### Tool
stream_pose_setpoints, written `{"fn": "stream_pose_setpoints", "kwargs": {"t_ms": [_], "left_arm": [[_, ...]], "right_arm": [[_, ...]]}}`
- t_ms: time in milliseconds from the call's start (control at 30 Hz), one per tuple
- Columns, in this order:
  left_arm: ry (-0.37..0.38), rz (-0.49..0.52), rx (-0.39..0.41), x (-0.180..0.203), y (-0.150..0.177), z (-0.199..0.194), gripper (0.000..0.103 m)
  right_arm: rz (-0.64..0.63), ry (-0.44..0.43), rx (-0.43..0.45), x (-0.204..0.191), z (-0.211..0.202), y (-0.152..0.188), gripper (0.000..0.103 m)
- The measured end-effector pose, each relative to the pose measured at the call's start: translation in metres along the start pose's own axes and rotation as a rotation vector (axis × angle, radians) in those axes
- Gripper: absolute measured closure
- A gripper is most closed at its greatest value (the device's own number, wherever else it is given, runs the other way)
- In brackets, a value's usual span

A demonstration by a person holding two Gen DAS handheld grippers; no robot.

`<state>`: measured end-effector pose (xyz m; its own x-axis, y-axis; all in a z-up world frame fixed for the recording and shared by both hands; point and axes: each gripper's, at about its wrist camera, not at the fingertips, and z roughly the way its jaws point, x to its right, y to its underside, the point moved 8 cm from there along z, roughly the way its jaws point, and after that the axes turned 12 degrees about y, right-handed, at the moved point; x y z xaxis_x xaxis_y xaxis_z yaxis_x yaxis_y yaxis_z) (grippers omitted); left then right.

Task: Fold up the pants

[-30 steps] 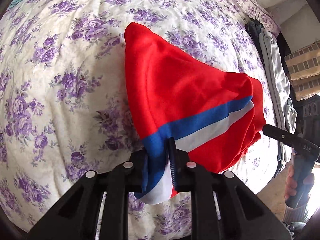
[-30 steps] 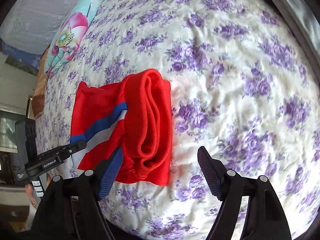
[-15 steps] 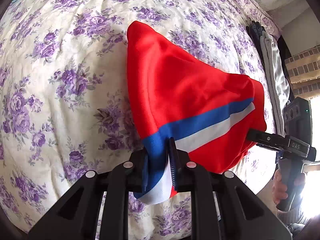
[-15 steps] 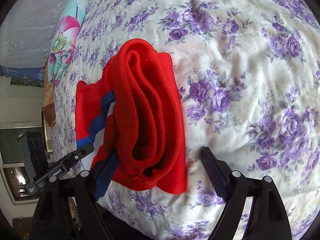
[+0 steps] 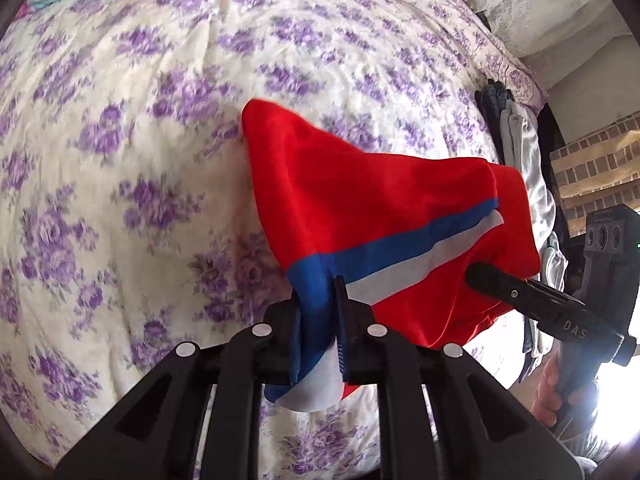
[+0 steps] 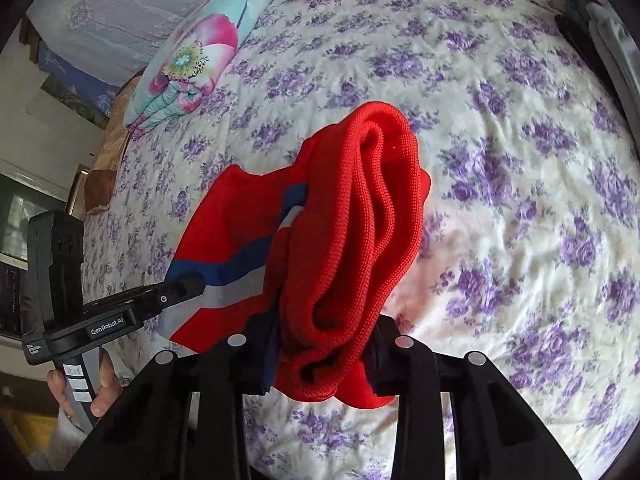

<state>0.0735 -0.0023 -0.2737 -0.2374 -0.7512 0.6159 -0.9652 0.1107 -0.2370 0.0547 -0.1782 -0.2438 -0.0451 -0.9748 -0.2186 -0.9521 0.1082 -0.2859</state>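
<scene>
The red pants (image 5: 360,200) with a blue and white side stripe are folded small and held up over the flowered bed (image 5: 120,160). My left gripper (image 5: 320,316) is shut on the striped corner of the pants. My right gripper (image 6: 324,340) is shut on the thick ribbed red band of the pants (image 6: 360,220). Each gripper shows in the other's view: the right one (image 5: 520,296) at the far edge of the pants, the left one (image 6: 160,300) at the striped edge.
A folded floral quilt (image 6: 192,56) lies at the head of the bed. Grey and dark clothes (image 5: 520,148) lie stacked along the bed's far edge. A brick wall (image 5: 592,160) stands beyond it.
My right gripper has moved in and closed on the ribbed band. Both grippers have lifted the pants off the bed. The left grip is unchanged.
</scene>
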Motion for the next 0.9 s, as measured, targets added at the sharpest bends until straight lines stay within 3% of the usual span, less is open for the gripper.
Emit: {"fn": "stream_pose_setpoints", "kwargs": {"t_ms": [133, 267, 467, 567, 733, 800, 867, 900], "left_arm": [[-0.019, 0.052, 0.049, 0.017, -0.063, -0.007, 0.091], [-0.040, 0.091, 0.109, 0.036, -0.161, -0.008, 0.091], [-0.076, 0.118, 0.134, 0.039, -0.288, 0.011, 0.092], [-0.099, 0.115, 0.104, 0.027, -0.321, 0.038, 0.092], [-0.126, 0.098, 0.022, -0.002, -0.330, 0.094, 0.091], [-0.188, 0.081, -0.009, -0.024, -0.326, 0.116, 0.082], [-0.218, 0.058, 0.006, -0.043, -0.323, 0.121, 0.046], [-0.221, 0.049, 0.031, -0.048, -0.321, 0.116, 0.041]], "right_arm": [[-0.012, -0.011, 0.085, -0.002, -0.008, -0.073, 0.070], [-0.006, -0.012, 0.199, -0.001, -0.017, -0.167, 0.070], [0.053, -0.015, 0.255, 0.022, 0.003, -0.274, 0.070], [0.082, -0.024, 0.225, 0.036, 0.032, -0.300, 0.070], [0.111, -0.006, 0.132, 0.065, 0.100, -0.307, 0.068], [0.134, 0.036, 0.075, 0.080, 0.127, -0.301, 0.056], [0.142, 0.053, 0.062, 0.090, 0.137, -0.297, 0.037], [0.138, 0.055, 0.070, 0.094, 0.134, -0.296, 0.036]]}}
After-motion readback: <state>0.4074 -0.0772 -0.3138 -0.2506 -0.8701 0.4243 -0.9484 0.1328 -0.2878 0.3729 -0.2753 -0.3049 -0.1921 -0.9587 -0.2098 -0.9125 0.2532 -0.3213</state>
